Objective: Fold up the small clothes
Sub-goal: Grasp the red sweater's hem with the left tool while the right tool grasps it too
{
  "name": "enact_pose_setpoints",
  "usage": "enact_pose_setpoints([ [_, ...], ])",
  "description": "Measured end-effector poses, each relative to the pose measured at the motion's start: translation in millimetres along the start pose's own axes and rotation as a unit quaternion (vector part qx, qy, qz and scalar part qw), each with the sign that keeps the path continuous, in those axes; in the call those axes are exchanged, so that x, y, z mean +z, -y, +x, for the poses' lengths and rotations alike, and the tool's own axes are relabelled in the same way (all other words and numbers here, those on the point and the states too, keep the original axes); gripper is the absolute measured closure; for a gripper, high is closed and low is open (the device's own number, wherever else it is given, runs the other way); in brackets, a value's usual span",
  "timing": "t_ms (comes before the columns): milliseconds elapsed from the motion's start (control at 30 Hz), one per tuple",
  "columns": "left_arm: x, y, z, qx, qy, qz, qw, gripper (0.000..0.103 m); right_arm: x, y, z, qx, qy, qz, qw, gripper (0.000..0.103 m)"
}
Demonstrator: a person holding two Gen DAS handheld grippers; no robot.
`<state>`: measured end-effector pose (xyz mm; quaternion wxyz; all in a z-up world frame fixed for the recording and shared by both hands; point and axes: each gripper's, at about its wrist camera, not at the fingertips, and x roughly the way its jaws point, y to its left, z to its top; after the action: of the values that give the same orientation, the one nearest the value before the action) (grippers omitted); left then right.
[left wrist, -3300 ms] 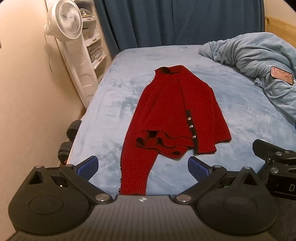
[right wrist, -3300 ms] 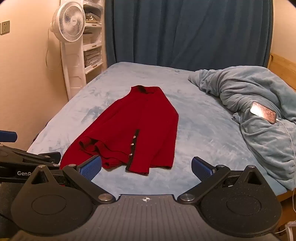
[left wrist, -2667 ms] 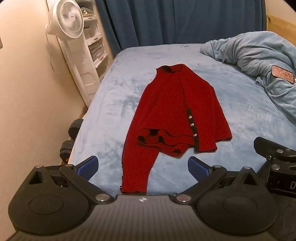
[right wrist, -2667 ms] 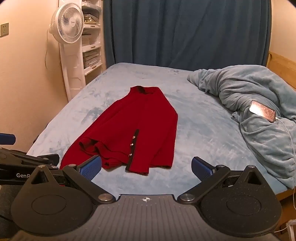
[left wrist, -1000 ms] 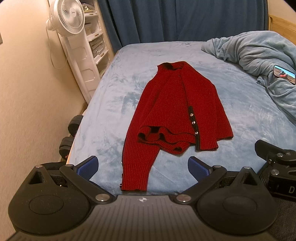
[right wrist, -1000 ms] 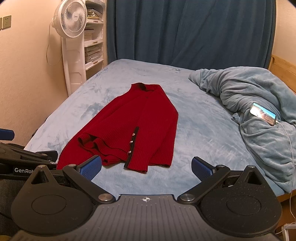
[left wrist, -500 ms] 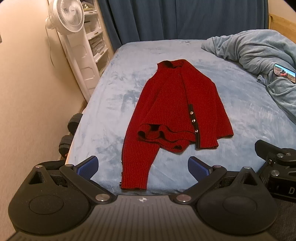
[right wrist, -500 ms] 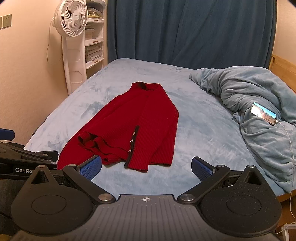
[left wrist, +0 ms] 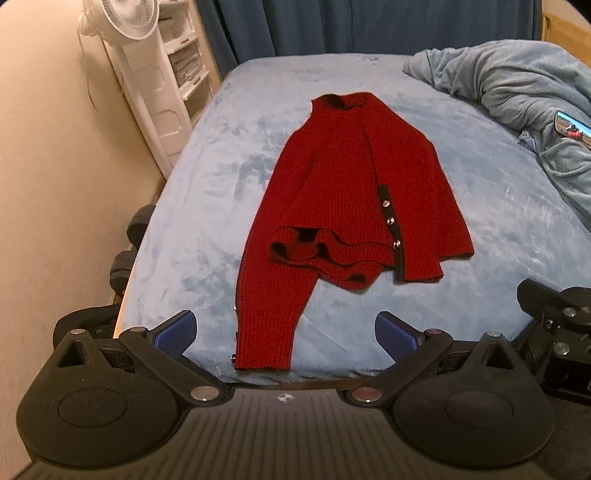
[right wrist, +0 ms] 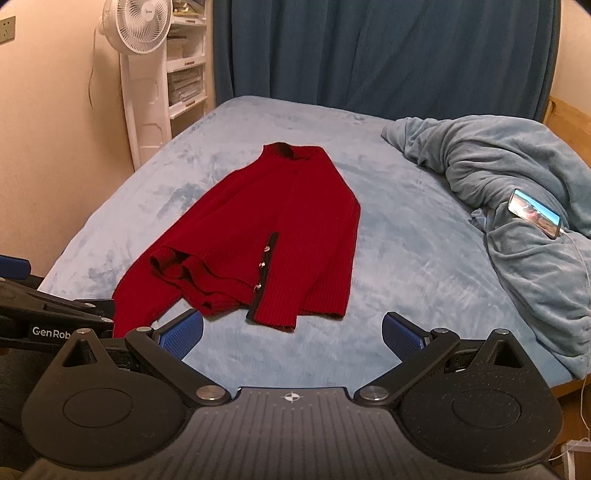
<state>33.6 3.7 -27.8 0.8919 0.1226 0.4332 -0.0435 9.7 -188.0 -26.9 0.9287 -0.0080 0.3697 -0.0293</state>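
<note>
Left wrist view gives us what the other does not: the red cardigan's (left wrist: 354,206) near sleeve cuff with small buttons at the foot edge of the bed (left wrist: 207,206), and dark dumbbells (left wrist: 131,240) on the floor left of the cardigan. Right wrist view alone shows the lit phone (right wrist: 534,213) fully, with its cable, on the rumpled blanket (right wrist: 517,192) right of the cardigan. We hold our left tool (left wrist: 284,334) spread wide, gripping nothing, just short of the cuff. Our right tool (right wrist: 292,334) is likewise spread and empty, near the cardigan's hem. Beyond the cardigan hangs a blue curtain (right wrist: 388,55); left of it stands a white fan (right wrist: 142,26). Nothing lies between the tools and the cardigan.
</note>
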Motion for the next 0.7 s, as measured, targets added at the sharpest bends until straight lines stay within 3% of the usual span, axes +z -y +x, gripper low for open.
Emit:
enact_pose_setpoints([
  [467, 31, -4, 90, -0.015, -0.087, -0.012, 0.9960, 0.000, 27, 17, 82, -0.024, -0.037, 0.009, 0.999, 0.001],
  [700, 100, -48, 173, 0.030, -0.025, -0.052, 0.9979, 0.000, 88, 37, 171, -0.068, 0.018, -0.006, 0.997, 0.001],
])
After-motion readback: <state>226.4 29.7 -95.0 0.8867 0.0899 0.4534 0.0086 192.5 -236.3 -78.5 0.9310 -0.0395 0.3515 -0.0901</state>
